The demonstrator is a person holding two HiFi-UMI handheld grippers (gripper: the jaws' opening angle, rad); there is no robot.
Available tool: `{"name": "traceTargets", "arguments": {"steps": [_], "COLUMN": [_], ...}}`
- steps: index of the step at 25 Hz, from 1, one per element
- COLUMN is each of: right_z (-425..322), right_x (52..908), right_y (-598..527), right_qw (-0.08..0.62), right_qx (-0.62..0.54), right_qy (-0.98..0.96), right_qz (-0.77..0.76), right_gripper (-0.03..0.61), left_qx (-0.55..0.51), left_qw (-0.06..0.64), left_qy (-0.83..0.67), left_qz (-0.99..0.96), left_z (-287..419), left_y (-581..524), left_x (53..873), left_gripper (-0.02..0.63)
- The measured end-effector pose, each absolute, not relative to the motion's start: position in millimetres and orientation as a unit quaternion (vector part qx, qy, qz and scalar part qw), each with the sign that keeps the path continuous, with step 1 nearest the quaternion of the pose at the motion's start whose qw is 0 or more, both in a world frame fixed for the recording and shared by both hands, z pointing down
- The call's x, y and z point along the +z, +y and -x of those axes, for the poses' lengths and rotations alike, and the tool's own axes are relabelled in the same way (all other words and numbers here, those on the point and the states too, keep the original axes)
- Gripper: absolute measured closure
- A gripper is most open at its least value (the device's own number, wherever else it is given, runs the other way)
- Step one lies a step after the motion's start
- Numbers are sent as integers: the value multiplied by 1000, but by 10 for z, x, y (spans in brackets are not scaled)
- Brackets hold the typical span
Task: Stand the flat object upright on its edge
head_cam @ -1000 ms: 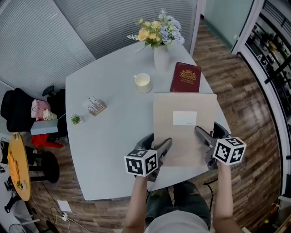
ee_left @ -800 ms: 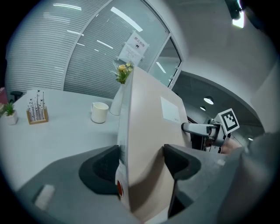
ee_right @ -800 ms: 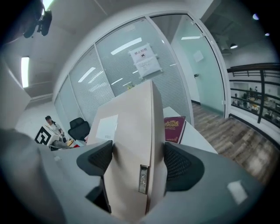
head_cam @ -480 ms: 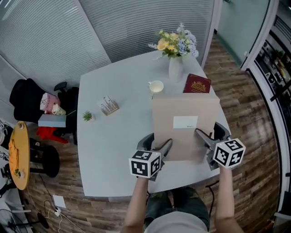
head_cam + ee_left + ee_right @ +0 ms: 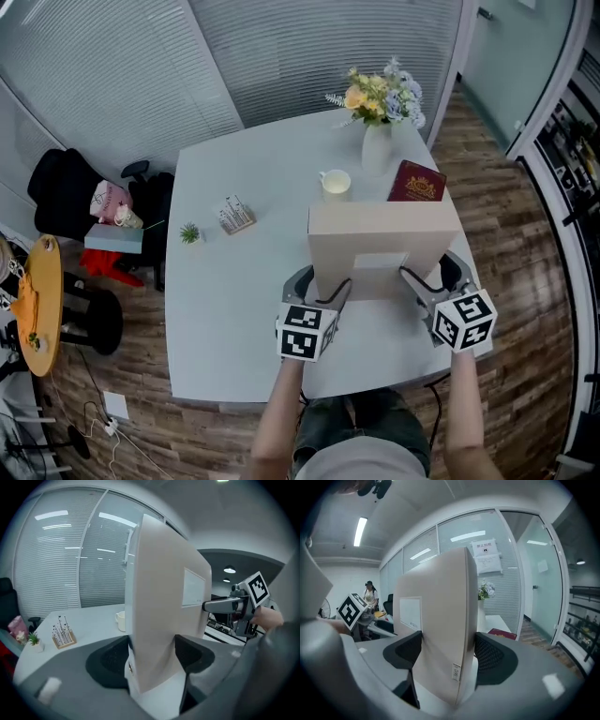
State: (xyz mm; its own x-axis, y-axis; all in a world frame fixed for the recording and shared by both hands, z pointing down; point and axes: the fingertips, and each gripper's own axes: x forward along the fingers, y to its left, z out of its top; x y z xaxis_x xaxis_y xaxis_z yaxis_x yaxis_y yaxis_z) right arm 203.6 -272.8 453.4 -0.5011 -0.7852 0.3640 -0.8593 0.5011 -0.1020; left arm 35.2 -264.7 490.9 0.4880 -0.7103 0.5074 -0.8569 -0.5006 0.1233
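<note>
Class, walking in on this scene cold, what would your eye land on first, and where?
A large beige flat box is tipped up steeply at the near edge of the table. It is gripped on either side by the left claw and the right claw, whose jaws have just tightened slightly on it. Behind it sit a vase of flowers and a dark red book.

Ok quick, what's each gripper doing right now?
Left gripper: shut on the flat beige box, left side.
Right gripper: shut on the same box's right side, tongs just tightened slightly.
</note>
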Motion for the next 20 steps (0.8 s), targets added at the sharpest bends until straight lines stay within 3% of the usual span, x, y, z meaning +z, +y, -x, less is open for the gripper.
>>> {"name": "traceTargets", "arguments": {"steps": [20], "right_z": [-1913], "right_x": [4859], "right_y": [-2752], "right_qw": [170], "right_qx": [87], "right_qy": [-857], "right_qz": [-479], "right_gripper": [206], "left_qx": [229], "left_qw": [173], "left_qy": [-496], "left_qz": [-820], "left_z": [-234], "left_y": [-2723], "left_x": [5321], "left_gripper": [302]}}
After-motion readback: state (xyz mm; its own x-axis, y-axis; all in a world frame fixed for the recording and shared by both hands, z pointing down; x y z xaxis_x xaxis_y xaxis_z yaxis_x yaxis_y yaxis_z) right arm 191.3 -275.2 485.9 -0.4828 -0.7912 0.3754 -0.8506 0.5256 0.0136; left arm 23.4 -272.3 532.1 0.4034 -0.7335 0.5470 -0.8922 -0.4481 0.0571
